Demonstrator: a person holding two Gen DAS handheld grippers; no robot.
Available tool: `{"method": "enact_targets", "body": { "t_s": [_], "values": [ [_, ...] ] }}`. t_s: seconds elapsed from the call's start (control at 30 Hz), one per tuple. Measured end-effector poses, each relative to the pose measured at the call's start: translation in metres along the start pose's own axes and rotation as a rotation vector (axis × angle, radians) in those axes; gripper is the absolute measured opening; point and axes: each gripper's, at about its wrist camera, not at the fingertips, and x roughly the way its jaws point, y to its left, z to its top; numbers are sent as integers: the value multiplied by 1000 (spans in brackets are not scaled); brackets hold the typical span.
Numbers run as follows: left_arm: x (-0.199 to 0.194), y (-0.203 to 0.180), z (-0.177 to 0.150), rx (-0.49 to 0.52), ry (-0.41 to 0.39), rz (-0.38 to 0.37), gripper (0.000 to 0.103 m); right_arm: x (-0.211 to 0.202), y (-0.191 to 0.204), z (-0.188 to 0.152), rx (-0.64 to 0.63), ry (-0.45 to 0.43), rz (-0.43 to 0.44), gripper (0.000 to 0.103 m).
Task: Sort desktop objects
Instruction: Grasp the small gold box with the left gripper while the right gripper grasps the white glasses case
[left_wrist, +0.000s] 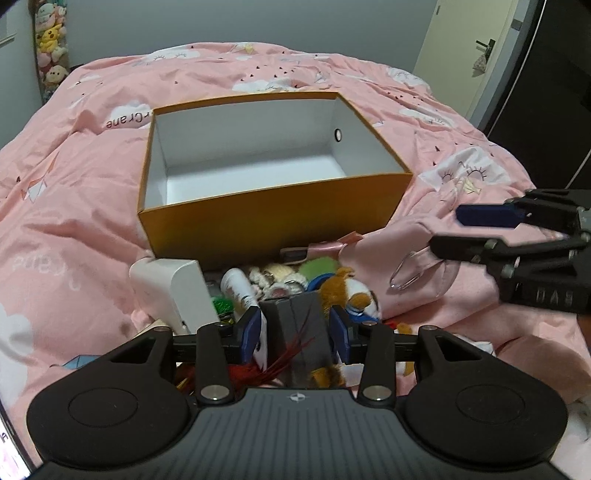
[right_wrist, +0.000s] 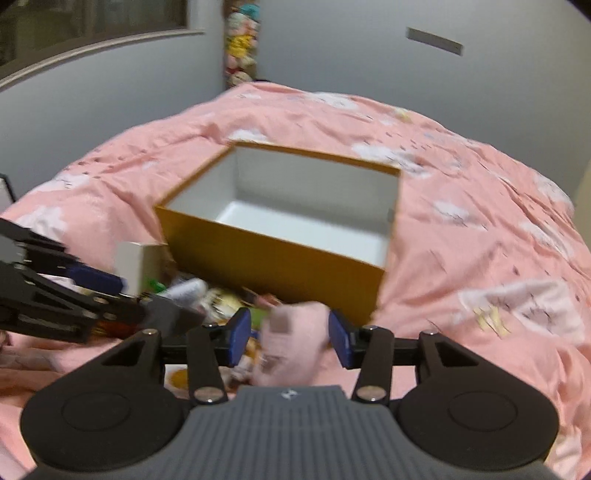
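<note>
I note the pink duvet (left_wrist: 92, 229) bearing an open orange box (left_wrist: 273, 210), nothing visible inside; clutter lies just before it; my left gripper (left_wrist: 295, 328) clamps a grey block (left_wrist: 299, 332); my right gripper (right_wrist: 290, 339) brackets a pink pouch (right_wrist: 291, 343), contact blurred, grip undetermined.

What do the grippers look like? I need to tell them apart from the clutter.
Both the left gripper and right gripper are matte black linkages with blue pads, silver pivot screws, round side discs and a ribbed grey centre plate bearing a small emblem. No cables show.
</note>
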Motion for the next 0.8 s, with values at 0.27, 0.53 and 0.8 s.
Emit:
{"method": "enact_targets", "body": {
  "t_s": [0.27, 0.53, 0.8],
  "values": [
    [22, -3, 10, 22, 47, 29, 48, 18, 19, 0, -84, 48, 63, 45],
    [31, 3, 5, -12, 74, 20, 51, 52, 33, -15, -29, 155, 143, 44],
    [29, 8, 4, -34, 79, 4, 53, 61, 36, -20, 0, 164, 146, 44]
  ]
}}
